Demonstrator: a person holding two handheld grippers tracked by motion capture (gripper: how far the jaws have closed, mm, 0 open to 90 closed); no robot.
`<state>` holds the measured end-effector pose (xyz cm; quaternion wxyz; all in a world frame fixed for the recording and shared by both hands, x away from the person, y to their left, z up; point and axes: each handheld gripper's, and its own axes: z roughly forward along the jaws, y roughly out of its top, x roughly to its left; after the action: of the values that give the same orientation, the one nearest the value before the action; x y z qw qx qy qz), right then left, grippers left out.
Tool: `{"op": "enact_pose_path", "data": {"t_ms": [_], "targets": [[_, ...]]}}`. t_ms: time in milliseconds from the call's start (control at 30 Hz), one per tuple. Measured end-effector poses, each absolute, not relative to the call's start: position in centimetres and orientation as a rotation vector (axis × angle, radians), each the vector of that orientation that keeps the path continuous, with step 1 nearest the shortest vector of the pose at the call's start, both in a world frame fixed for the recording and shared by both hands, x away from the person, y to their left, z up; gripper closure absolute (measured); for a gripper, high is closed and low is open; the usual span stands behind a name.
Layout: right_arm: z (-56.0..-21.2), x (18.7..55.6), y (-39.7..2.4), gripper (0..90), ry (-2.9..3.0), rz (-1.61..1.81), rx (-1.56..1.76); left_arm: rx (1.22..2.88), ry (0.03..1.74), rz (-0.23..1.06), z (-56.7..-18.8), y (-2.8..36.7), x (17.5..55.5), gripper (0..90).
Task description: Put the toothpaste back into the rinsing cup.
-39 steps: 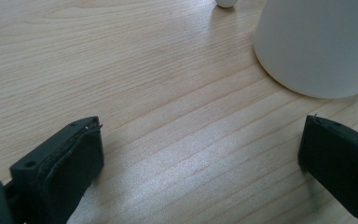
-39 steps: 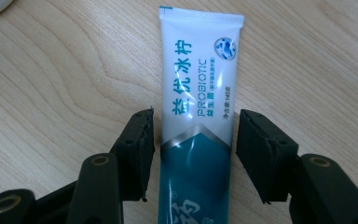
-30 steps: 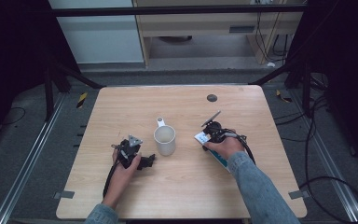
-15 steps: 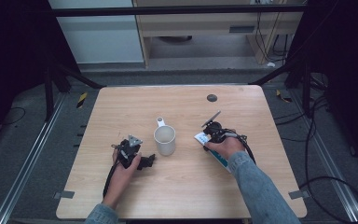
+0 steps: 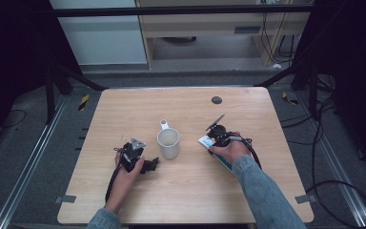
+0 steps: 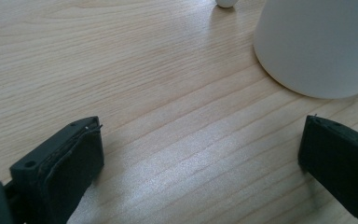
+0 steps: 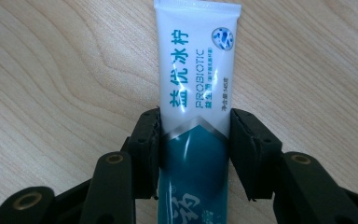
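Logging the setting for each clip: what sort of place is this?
Probably a lab or recording rig, not a home: a bare wooden table stands between dark frame struts, loose cables trail over the floor, and only a white mug and a toothpaste tube are staged.

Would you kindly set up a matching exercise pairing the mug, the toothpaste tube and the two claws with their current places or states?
Things:
1. white mug
2. toothpaste tube
3. left claw
4. right claw

States:
A. jaws wide apart, nothing between them
B. lying flat on the wooden table, gripped from both sides
C. standing upright mid-table, handle pointing away from the person
D. jaws just closing, pads against a tube's sides

Pairs: 1-C, 2-B, 3-A, 4-D
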<state>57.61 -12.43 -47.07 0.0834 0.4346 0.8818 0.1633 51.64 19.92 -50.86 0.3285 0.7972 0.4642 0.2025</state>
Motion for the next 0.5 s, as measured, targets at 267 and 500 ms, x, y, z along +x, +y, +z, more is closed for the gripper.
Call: {"op": "enact_pose_path", "data": {"t_ms": [267, 500], "targets": [[-47.0, 57.64, -12.41, 59.8, 2.627, 0.474, 1.313, 2.087, 1.215, 0.53, -50.86, 19.92, 51.64, 0.0], [-46.96, 57.61, -12.34, 62.1, 2.628, 0.463, 1.312, 2.087, 1.215, 0.53, -50.86, 19.92, 51.64, 0.0]]}}
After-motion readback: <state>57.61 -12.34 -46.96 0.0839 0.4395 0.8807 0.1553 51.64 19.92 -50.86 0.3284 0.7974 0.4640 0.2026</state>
